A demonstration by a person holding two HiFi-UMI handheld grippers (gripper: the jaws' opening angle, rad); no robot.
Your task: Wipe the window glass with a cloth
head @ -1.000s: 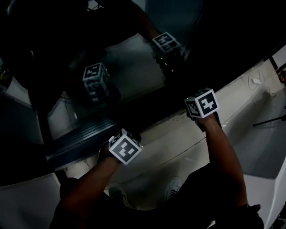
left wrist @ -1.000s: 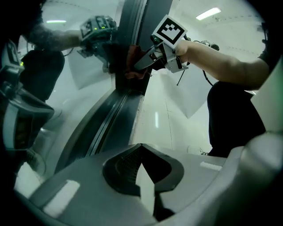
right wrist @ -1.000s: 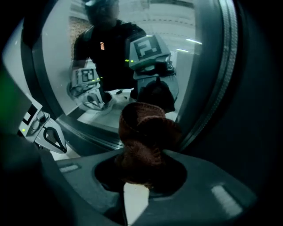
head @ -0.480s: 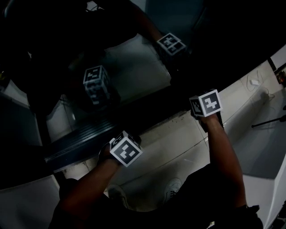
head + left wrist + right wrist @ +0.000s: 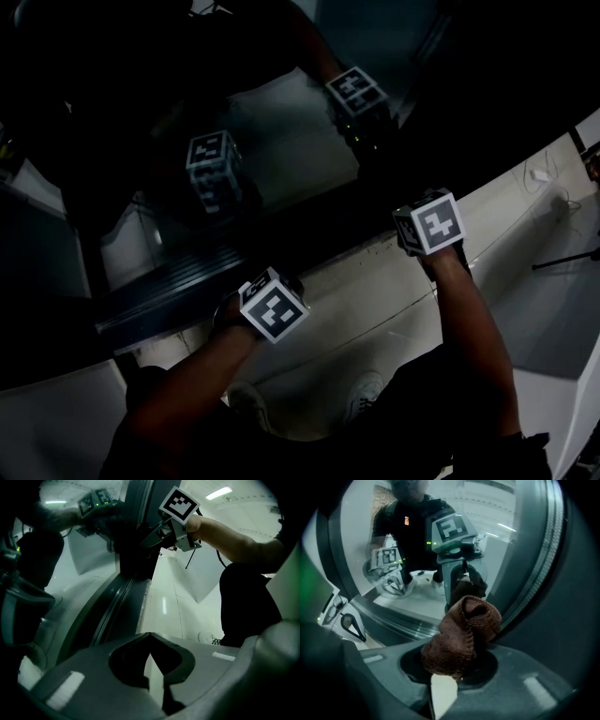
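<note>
Since half a second before: left tool (image 5: 261, 300) had drifted a little to the right along the sill, and its cube's reflection in the window glass (image 5: 281, 141) had slid the same way. Right tool (image 5: 427, 230) had scarcely shifted.

Counts:
- Two tools, one per hand, each with one marker cube.
- Two cube reflections in the pane.
- One cloth.
- Two pale shoes (image 5: 361, 394) on the floor below, seen from the head view.

Left tool (image 5: 150, 641), its own view: jaws pressed together at the tips, nothing between them. It hung low beside the dark window frame (image 5: 136, 545). This view alone caught the right tool (image 5: 180, 515) side-on, gripped in a hand, with ceiling light strips (image 5: 220, 492) above.

Right tool (image 5: 450, 667), its own view: jaws pinching a bunched brown cloth (image 5: 461, 634), which stood up out of the jaws toward the window glass (image 5: 384, 588), close to the frame on the right. The cloth's far end seemed to meet its own dark reflection. I could not settle whether it touched. Only this view showed the cloth at all, the head view being too dark. It also showed both tools mirrored in the pane, with a person in dark clothing behind them.
</note>
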